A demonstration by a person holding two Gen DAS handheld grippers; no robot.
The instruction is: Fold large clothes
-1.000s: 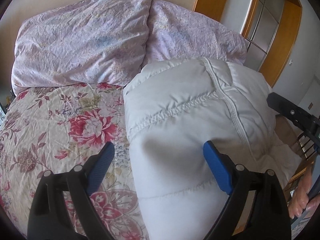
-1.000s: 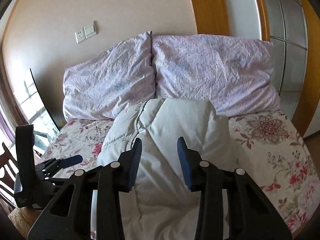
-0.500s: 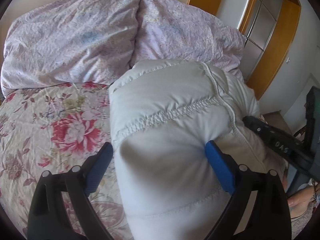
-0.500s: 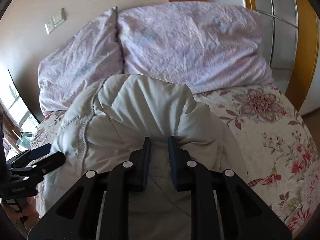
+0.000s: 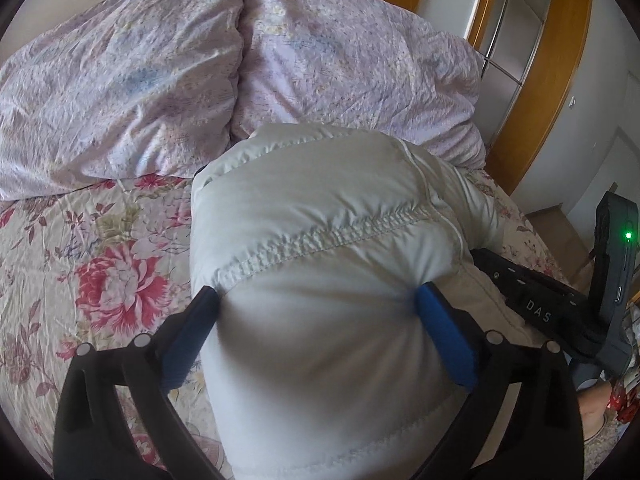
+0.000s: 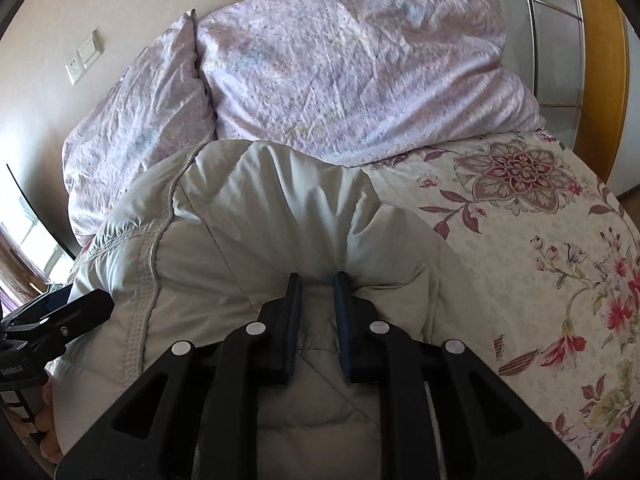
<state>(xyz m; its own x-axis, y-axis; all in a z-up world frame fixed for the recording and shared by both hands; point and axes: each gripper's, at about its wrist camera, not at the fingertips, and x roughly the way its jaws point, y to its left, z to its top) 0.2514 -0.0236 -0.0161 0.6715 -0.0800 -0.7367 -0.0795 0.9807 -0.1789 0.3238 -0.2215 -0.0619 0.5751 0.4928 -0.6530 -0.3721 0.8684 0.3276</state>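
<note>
A puffy white down jacket (image 5: pixel 320 216) lies bundled on the floral bedspread (image 5: pixel 100 264), its far end against the pillows. My left gripper (image 5: pixel 316 300) is wide open, its blue pads pressed against both sides of the jacket's near bulge. The right gripper body (image 5: pixel 540 304) shows at the jacket's right side. In the right wrist view my right gripper (image 6: pixel 318 280) is shut on a pinched fold of the jacket (image 6: pixel 256 208). The left gripper (image 6: pixel 60 320) shows at the jacket's left edge.
Two lilac pillows (image 5: pixel 120 76) (image 6: pixel 352 76) lean on the wall at the head of the bed. A wooden-framed wardrobe (image 5: pixel 532 60) stands to the right. The floral bedspread (image 6: pixel 540 248) lies flat right of the jacket. A wall socket (image 6: pixel 82 62) sits above the pillows.
My right gripper closed from open onto a fold of the jacket and moved in. My left gripper pushed forward until its open pads straddle the jacket's bulge.
</note>
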